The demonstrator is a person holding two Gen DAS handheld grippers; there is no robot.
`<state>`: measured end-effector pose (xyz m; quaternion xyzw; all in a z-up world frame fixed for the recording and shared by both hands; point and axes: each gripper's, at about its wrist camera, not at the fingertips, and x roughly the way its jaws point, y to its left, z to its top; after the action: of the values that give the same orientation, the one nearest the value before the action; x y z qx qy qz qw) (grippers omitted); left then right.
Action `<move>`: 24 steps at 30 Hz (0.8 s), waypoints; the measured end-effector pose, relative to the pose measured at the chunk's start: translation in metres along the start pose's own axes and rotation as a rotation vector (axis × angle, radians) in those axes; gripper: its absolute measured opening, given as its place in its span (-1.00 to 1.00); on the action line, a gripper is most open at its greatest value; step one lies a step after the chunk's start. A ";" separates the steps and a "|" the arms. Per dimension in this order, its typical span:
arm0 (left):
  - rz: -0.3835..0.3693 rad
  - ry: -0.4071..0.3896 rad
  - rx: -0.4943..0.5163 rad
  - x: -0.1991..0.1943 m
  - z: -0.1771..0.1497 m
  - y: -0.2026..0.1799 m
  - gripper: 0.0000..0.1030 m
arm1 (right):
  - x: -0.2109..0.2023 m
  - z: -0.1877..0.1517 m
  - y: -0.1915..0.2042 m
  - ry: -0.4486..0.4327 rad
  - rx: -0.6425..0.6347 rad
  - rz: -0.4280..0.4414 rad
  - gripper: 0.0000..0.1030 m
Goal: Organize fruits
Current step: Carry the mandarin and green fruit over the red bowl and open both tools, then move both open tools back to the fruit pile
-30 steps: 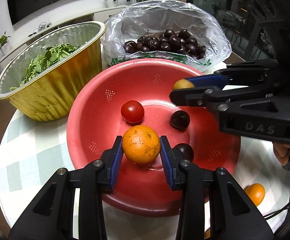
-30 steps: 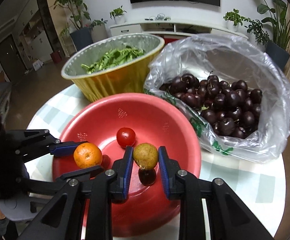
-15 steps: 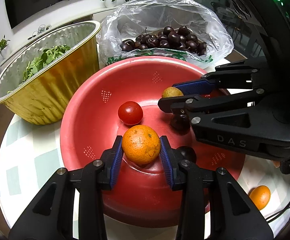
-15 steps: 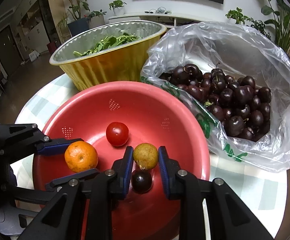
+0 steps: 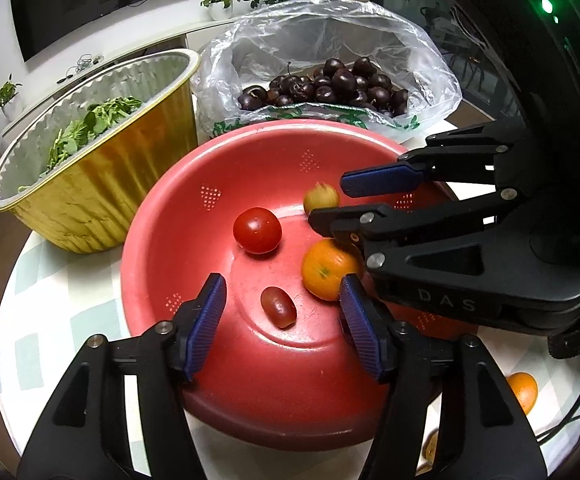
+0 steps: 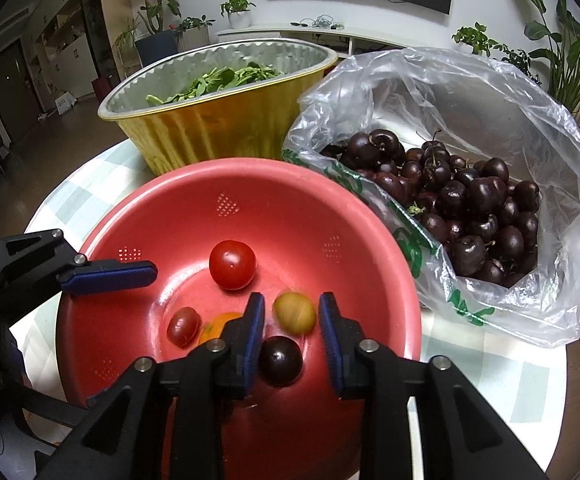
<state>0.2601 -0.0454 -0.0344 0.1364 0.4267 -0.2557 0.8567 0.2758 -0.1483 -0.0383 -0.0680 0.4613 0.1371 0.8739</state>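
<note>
Landmark: red bowl (image 5: 193,208) on the checked table (image 5: 49,300).

Left of the bowl, touching or nearly touching its rim: gold foil tub (image 5: 101,184) with leafy greens (image 5: 89,128) inside.

Left gripper (image 5: 281,316) hangs over the bowl's near side. Its jaws have just been opening and stand wide, nothing pressed between the pads. Oblong red grape tomato (image 5: 277,307) lies on the bowl floor in the gap, clear of both pads. Orange (image 5: 328,274) sits in the bowl just beside the right pad, free (slightly blurred).

Round red tomato (image 5: 257,230) rests further back in the bowl, toward its middle.

Right gripper (image 6: 292,320) is over the bowl's right half. Its jaws have just been opening too, a narrow gap. Small yellow-green fruit (image 6: 294,313) is between the pads, motion-blurred, not touching either one; can't tell if it has landed. Dark cherry (image 6: 279,360) lies on the bowl floor, just nearer the camera than that fruit.

Behind and right of the bowl: clear plastic bag (image 6: 510,120) of dark cherries (image 6: 470,208), pressed against the rim.

Outside the bowl, at its near right: a second orange (image 5: 524,392) on the table.
</note>
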 end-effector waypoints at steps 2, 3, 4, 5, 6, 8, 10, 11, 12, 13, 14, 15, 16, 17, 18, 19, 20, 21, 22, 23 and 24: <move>0.006 -0.009 -0.010 -0.006 -0.001 0.002 0.37 | -0.002 -0.001 0.000 -0.005 0.003 0.000 -0.19; 0.008 -0.015 -0.015 -0.010 -0.002 0.003 0.38 | -0.004 -0.001 0.000 -0.011 0.004 -0.006 -0.12; 0.008 -0.019 -0.018 -0.013 -0.003 0.004 0.38 | -0.006 -0.001 0.000 -0.016 0.008 -0.006 -0.10; 0.009 -0.023 -0.022 -0.018 -0.005 0.005 0.41 | -0.009 -0.002 -0.001 -0.020 0.014 -0.003 -0.07; 0.012 -0.030 -0.029 -0.023 -0.007 0.005 0.49 | -0.012 -0.003 -0.002 -0.025 0.021 0.000 -0.04; 0.010 -0.046 -0.038 -0.033 -0.011 0.005 0.54 | -0.020 -0.006 -0.004 -0.039 0.028 -0.002 -0.01; 0.012 -0.062 -0.042 -0.046 -0.017 0.004 0.61 | -0.030 -0.010 -0.006 -0.054 0.043 0.003 0.05; 0.014 -0.072 -0.046 -0.052 -0.020 0.003 0.74 | -0.037 -0.014 -0.009 -0.066 0.058 0.008 0.07; 0.014 -0.079 -0.051 -0.058 -0.024 0.002 0.80 | -0.043 -0.016 -0.010 -0.075 0.067 0.012 0.08; 0.013 -0.084 -0.058 -0.064 -0.028 0.001 0.80 | -0.049 -0.020 -0.011 -0.082 0.076 0.018 0.09; 0.011 -0.087 -0.063 -0.069 -0.033 0.000 0.80 | -0.058 -0.024 -0.013 -0.092 0.088 0.022 0.10; 0.013 -0.090 -0.068 -0.076 -0.038 -0.001 0.82 | -0.064 -0.028 -0.013 -0.100 0.095 0.026 0.12; 0.015 -0.093 -0.070 -0.080 -0.043 -0.003 0.85 | -0.071 -0.032 -0.013 -0.111 0.100 0.033 0.13; 0.015 -0.096 -0.072 -0.084 -0.047 -0.005 0.89 | -0.079 -0.037 -0.014 -0.127 0.107 0.041 0.18; 0.013 -0.099 -0.074 -0.090 -0.053 -0.008 0.89 | -0.088 -0.043 -0.013 -0.142 0.117 0.049 0.22; 0.011 -0.099 -0.078 -0.094 -0.058 -0.010 0.89 | -0.095 -0.049 -0.013 -0.153 0.125 0.057 0.22; 0.007 -0.099 -0.081 -0.098 -0.065 -0.014 0.90 | -0.101 -0.055 -0.013 -0.161 0.133 0.067 0.22; 0.001 -0.098 -0.081 -0.102 -0.071 -0.017 0.90 | -0.110 -0.063 -0.012 -0.168 0.140 0.077 0.22; -0.006 -0.094 -0.076 -0.107 -0.078 -0.022 0.91 | -0.114 -0.067 -0.011 -0.172 0.143 0.082 0.22; -0.012 -0.093 -0.068 -0.111 -0.085 -0.026 0.91 | -0.120 -0.076 -0.011 -0.176 0.147 0.088 0.22; -0.019 -0.093 -0.059 -0.115 -0.092 -0.032 0.91 | -0.127 -0.086 -0.010 -0.179 0.152 0.098 0.22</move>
<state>0.1235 0.0068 0.0024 0.0951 0.3952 -0.2571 0.8768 0.1429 -0.2014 0.0179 0.0336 0.3934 0.1500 0.9064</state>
